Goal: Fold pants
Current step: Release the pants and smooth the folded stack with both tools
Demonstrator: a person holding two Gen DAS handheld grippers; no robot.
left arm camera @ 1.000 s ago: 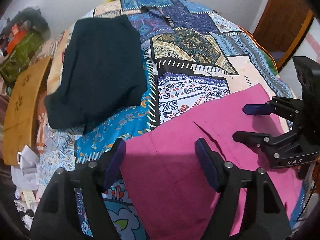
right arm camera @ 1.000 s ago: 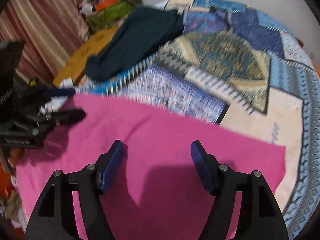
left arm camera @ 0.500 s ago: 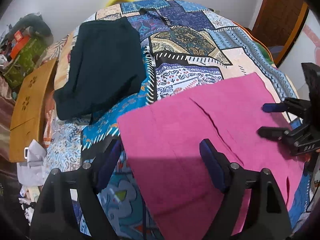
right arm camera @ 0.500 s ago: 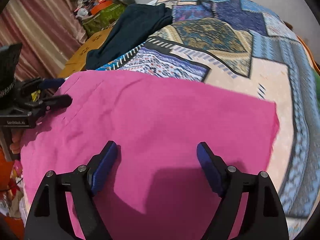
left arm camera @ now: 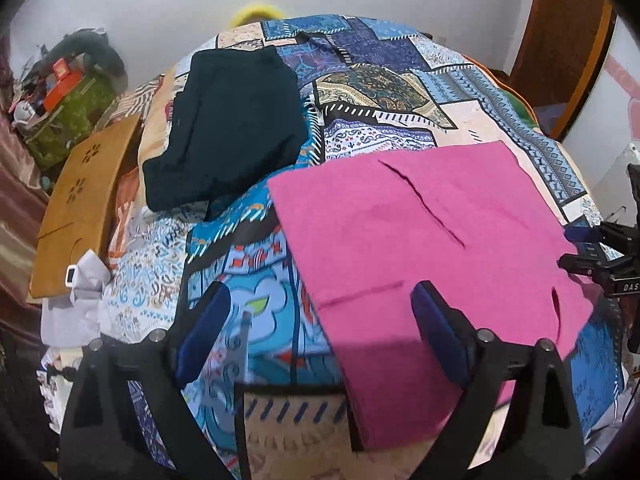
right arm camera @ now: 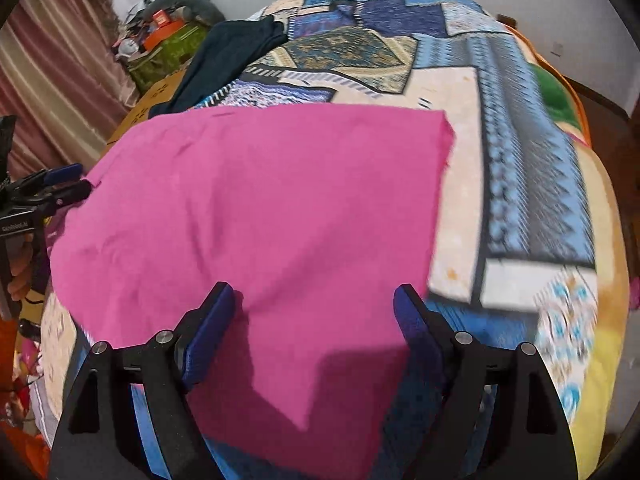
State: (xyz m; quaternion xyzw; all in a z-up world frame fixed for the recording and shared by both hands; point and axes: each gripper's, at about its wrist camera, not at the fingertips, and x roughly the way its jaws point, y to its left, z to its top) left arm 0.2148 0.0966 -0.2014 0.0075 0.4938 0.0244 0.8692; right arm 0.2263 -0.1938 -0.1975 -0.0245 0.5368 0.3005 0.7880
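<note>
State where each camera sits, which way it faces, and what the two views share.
Left wrist: sits on the left tongs, jaws opening, nothing between them; looks down at the bedspread and pink pants; the right tongs show alongside.
Right wrist: sits on the right tongs, open above the pants; left tongs and fingers show.
Shared: pants, dark garment, bedspread.

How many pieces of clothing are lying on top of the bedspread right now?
2. The pink pants lie folded at the near edge; a dark folded garment lies farther back to the left. Others may be hidden beyond the bed's edges.
</note>
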